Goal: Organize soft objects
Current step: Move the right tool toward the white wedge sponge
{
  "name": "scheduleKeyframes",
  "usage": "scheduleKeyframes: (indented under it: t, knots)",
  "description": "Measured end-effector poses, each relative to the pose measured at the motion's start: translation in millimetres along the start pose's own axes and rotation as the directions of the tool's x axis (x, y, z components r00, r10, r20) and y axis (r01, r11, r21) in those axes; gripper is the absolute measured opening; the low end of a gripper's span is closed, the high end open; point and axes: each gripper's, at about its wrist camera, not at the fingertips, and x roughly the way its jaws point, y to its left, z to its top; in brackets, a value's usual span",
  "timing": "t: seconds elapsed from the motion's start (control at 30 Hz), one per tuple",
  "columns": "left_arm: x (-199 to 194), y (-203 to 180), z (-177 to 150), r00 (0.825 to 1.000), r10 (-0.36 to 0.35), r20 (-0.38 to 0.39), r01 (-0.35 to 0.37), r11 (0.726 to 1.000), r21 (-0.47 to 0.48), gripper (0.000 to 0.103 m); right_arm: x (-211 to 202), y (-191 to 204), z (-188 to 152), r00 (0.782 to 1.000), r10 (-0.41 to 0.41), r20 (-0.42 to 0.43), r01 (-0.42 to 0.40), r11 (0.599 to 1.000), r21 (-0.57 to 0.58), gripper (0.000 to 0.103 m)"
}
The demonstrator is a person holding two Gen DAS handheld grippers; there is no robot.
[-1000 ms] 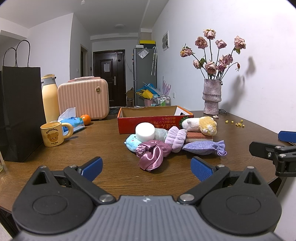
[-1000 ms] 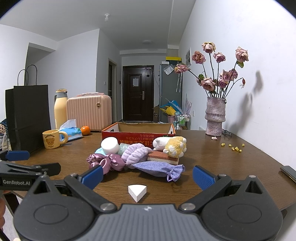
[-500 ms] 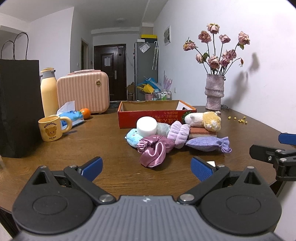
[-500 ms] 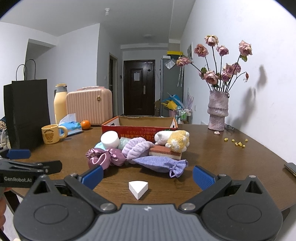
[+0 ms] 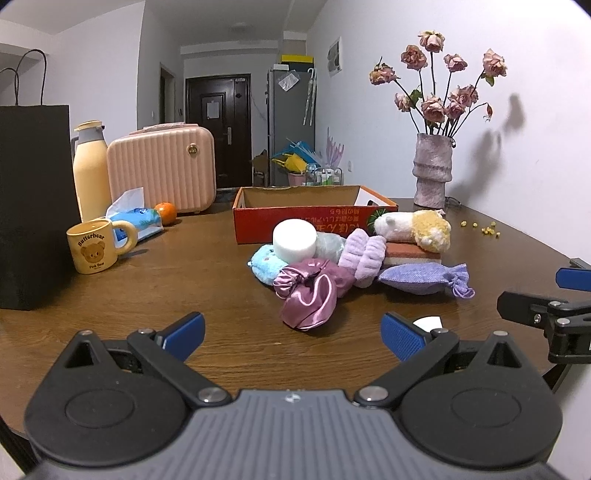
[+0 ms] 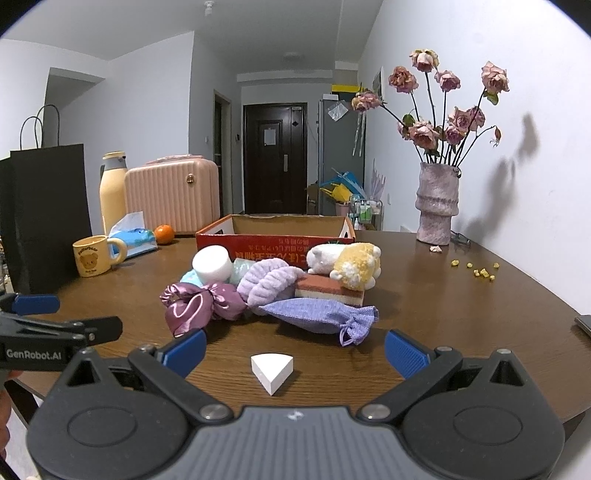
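The room had white walls (image 6: 147, 122) and a white ceiling (image 6: 258, 33). A dark door (image 6: 275, 158) stood at the end of the hallway, with a grey fridge (image 6: 340, 155) beside it. The brown wooden table (image 6: 461, 306) filled the front.

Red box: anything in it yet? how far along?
Done: nothing visible; the red box shows only bare inner walls, floor hidden. In hand: nothing; left gripper and right gripper are open and empty. Left: the whole soft pile and the white wedge lie on the table.
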Motion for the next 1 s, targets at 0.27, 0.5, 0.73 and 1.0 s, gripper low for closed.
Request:
scheduleKeyframes:
  t: [0.27, 0.5, 0.73, 1.0]
  knots:
    - [16.4, 4.0, 0.0, 1.0, -0.003, -0.028, 0.003, 1.0, -0.012, 0.103, 18.1, -1.0, -0.2, 0.999, 0.005, -0.036, -0.004, 1.0, 0.005, 0.103]
    - [31.5, 5.2, 1.3, 0.999, -0.009, -0.052, 0.008, 1.0, -0.015, 0.103, 33.4, -2.3, 0.5, 0.998, 0.007, -0.064, -0.006, 1.0, 0.011, 0.103]
    - [45.6, 8.1, 1.3, 0.997, -0.01, -0.074, 0.008, 1.0, -0.022, 0.103, 50.7, -3.2, 0.6, 0.995, 0.012, -0.097, -0.011, 1.0, 0.016, 0.103]
    - [64.5, 11.2, 1.6, 0.994, -0.013, -0.106, 0.01, 1.0, -0.029, 0.103, 72.5, -4.6, -1.2, 0.99, 0.016, -0.141, -0.013, 1.0, 0.023, 0.103]
